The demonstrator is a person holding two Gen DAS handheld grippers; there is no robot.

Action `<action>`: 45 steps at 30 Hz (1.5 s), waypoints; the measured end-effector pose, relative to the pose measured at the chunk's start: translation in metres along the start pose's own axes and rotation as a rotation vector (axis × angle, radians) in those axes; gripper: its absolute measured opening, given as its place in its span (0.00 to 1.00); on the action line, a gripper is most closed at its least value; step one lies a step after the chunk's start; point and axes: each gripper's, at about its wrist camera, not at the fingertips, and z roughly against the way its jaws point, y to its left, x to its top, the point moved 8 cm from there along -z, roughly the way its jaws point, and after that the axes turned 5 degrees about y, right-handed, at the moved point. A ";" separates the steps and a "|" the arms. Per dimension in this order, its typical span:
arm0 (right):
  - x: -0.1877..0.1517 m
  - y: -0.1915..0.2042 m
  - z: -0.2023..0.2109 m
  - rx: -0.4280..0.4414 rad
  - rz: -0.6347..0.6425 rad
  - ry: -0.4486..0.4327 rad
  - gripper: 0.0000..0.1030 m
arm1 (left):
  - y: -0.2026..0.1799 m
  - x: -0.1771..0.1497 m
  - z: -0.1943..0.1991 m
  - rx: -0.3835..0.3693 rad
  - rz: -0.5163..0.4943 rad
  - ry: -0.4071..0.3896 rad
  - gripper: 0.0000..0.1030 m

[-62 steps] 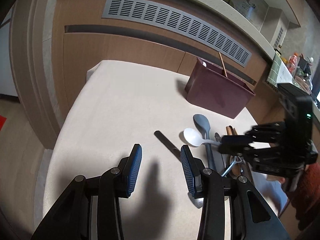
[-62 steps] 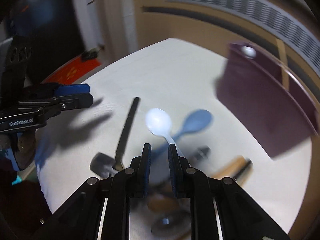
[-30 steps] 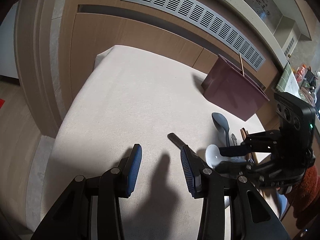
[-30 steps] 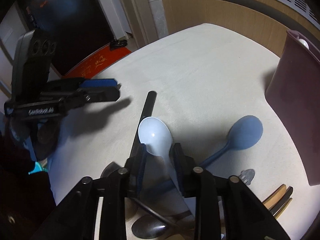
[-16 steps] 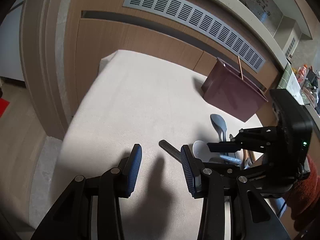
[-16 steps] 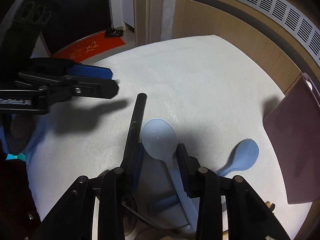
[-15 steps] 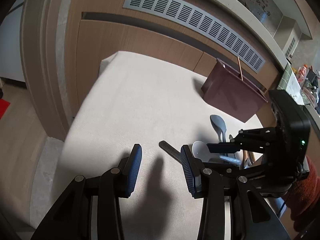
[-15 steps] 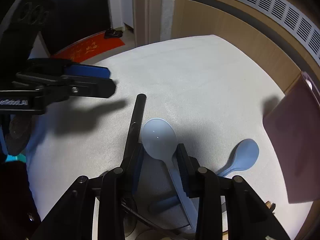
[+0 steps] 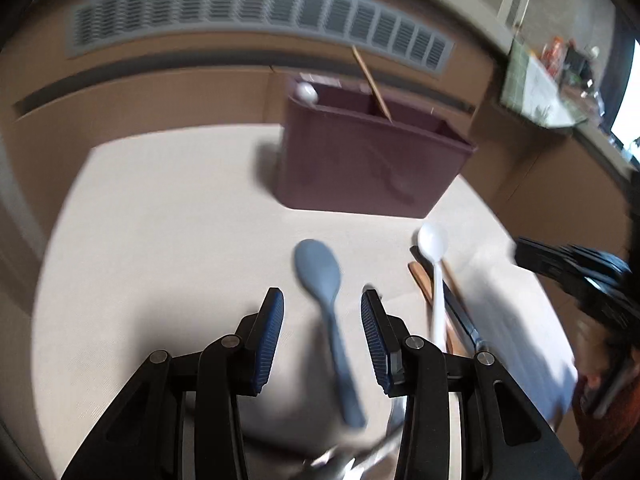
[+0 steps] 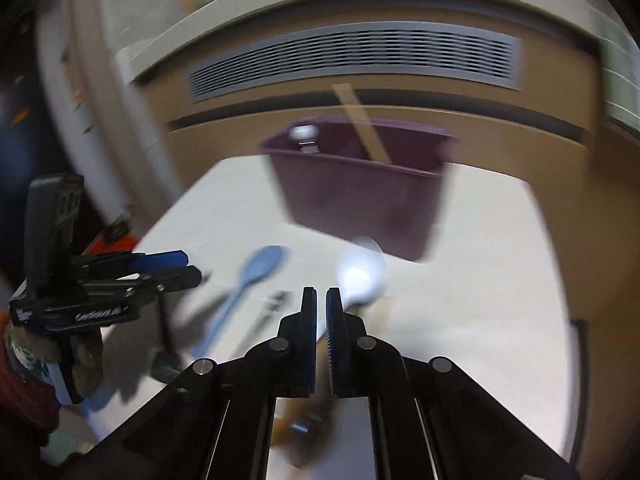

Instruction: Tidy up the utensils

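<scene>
The right gripper [image 10: 321, 300] has just been closing, and its fingers now stand nearly together, pinching the handle of the white spoon [image 10: 362, 274] — the bowl juts out ahead of the fingertips, blurred, in front of the maroon utensil holder [image 10: 356, 200]. In the left wrist view the same white spoon [image 9: 434, 264] shows beside some wooden utensils [image 9: 420, 280] and a dark handle, with the right gripper's black body at the right edge; whether the spoon is clear of the surface [image 9: 160, 220] here I cannot tell.

The left gripper [image 9: 322, 316] has its fingers spread wide, pressing on nothing. The blue spoon [image 9: 324, 304] lies on the surface between them, its bowl pointing toward the holder [image 9: 368, 164].

The holder stands upright at the far side of the surface — a wooden stick [image 9: 372, 84] leans out of it, and a small white rounded end [image 9: 307, 94] shows at its left corner. Metal utensils at the near edge are too blurred to tell apart.
</scene>
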 end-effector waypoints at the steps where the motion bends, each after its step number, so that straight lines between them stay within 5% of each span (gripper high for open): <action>1: -0.004 -0.006 0.000 -0.008 -0.011 0.003 0.06 | -0.003 0.005 -0.011 0.007 -0.002 0.023 0.40; 5: -0.022 -0.027 -0.003 0.015 -0.070 0.046 0.07 | -0.005 0.019 -0.048 0.140 -0.019 0.112 0.40; 10: -0.027 -0.045 -0.021 -0.106 -0.099 0.056 0.16 | -0.002 0.021 -0.063 0.206 -0.016 0.133 0.38; 17: -0.006 -0.055 -0.052 0.051 -0.198 0.062 0.16 | 0.006 0.011 -0.027 0.111 0.048 -0.001 0.34; 27: 0.012 -0.068 -0.112 0.164 -0.380 0.171 0.16 | 0.015 0.003 0.033 0.060 0.057 -0.169 0.34; 28: 0.011 -0.063 -0.112 0.184 -0.371 0.173 0.08 | 0.015 0.004 0.035 0.061 0.052 -0.175 0.34; 33: 0.024 -0.043 -0.062 0.026 -0.198 0.030 0.02 | 0.007 0.013 0.045 0.060 0.041 -0.205 0.34; 36: 0.032 -0.031 -0.029 0.018 -0.138 -0.021 0.02 | 0.001 0.016 0.057 0.058 0.035 -0.236 0.34; 40: 0.024 -0.019 -0.040 0.080 -0.107 0.121 0.05 | -0.001 0.018 0.068 0.073 0.060 -0.251 0.34; 45: 0.013 -0.027 -0.072 0.069 -0.176 0.167 0.18 | 0.002 0.009 0.081 0.085 0.072 -0.256 0.31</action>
